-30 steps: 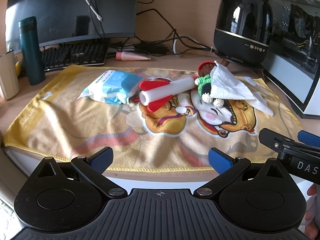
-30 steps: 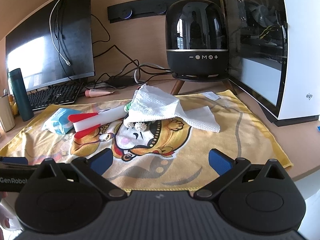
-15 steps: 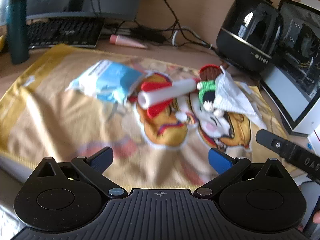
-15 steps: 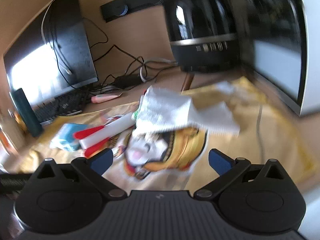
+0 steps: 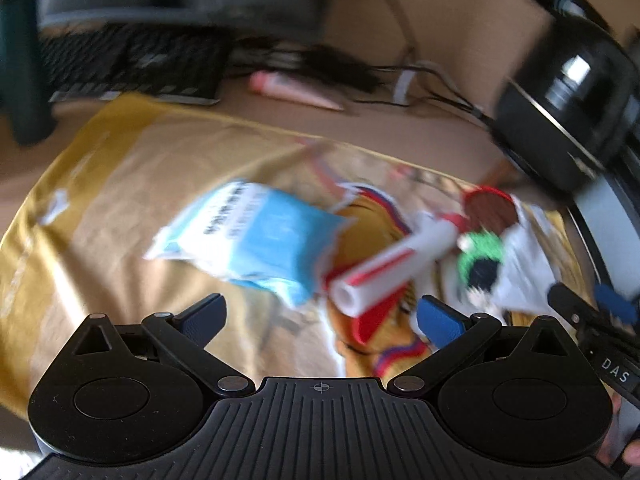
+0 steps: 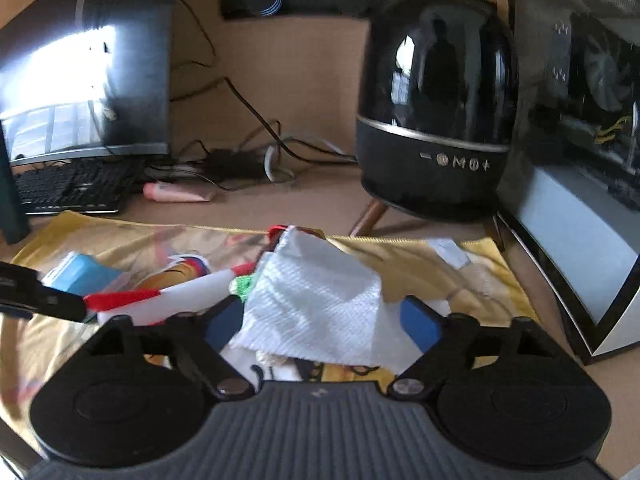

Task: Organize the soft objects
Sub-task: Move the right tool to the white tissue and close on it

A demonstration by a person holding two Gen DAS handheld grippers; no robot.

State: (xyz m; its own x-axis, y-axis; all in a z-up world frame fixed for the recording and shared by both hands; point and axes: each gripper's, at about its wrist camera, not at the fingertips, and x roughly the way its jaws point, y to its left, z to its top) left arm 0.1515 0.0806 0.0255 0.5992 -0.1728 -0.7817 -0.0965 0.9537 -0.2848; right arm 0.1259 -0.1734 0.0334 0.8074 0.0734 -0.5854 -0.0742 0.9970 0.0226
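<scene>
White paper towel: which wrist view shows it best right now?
Right wrist view: the white paper towel fills the centre between the open right gripper fingers, sharp and nearly whole. The left wrist view shows only a blurred patch at the right, partly hidden by the crocheted doll.

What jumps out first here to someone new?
Probably the yellow cartoon-print towel spread over the desk, with a pile at its middle: a blue tissue pack, a white-and-red tube beside it, and a crumpled white paper towel draped over a green knitted toy. Behind, a glossy black domed speaker looms at the back right. Both tools, left and right, are open over the pile.
</scene>
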